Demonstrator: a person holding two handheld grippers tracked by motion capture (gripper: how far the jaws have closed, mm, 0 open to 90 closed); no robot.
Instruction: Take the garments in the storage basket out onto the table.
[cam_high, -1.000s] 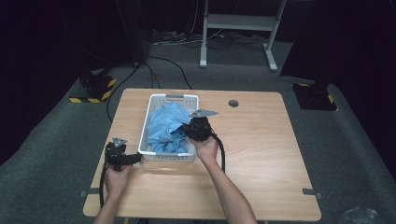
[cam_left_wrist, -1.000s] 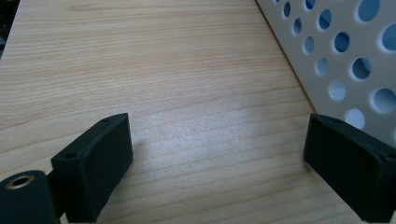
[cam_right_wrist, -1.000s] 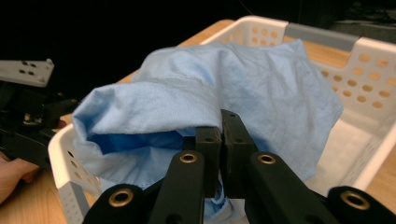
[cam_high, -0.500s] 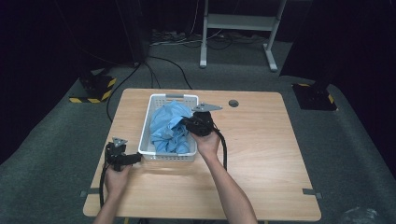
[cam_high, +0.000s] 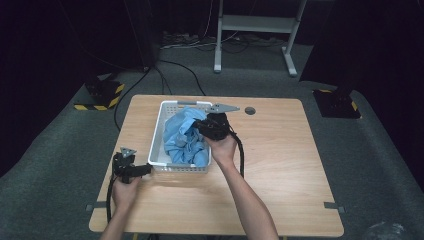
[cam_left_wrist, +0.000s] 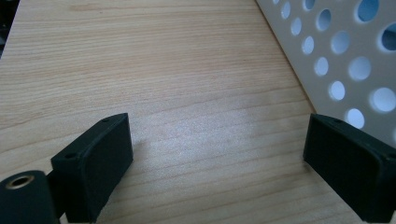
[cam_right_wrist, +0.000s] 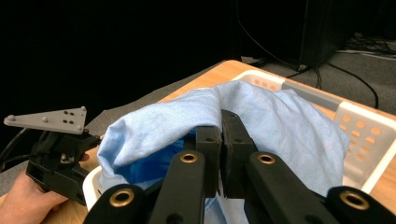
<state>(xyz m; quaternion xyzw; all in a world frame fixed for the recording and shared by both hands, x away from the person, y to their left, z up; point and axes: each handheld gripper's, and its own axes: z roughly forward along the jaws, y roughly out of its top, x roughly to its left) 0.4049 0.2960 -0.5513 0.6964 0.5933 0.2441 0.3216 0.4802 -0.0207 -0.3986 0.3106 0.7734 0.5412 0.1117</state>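
Jaws, right gripper (cam_right_wrist: 223, 140): we're pinching a fold of the blue cloth (cam_right_wrist: 261, 116), cloth draping over the jaw tips.
Cloth: bunching in the white basket (cam_high: 156, 145).
Jaws, left gripper (cam_left_wrist: 224, 154): we're holding them wide apart over the table (cam_left_wrist: 163, 70), nothing between, basket wall touching one tip.

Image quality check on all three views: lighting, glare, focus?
High view: wooden table evenly lit, surroundings fall to near black, whole frame soft. Left gripper view: wood grain sharp farther off, a pale sheen on the table between the open jaws, white basket wall and jaw edges soft. Right gripper view: blue cloth well lit and fairly sharp, background black, near linkage slightly blurred.
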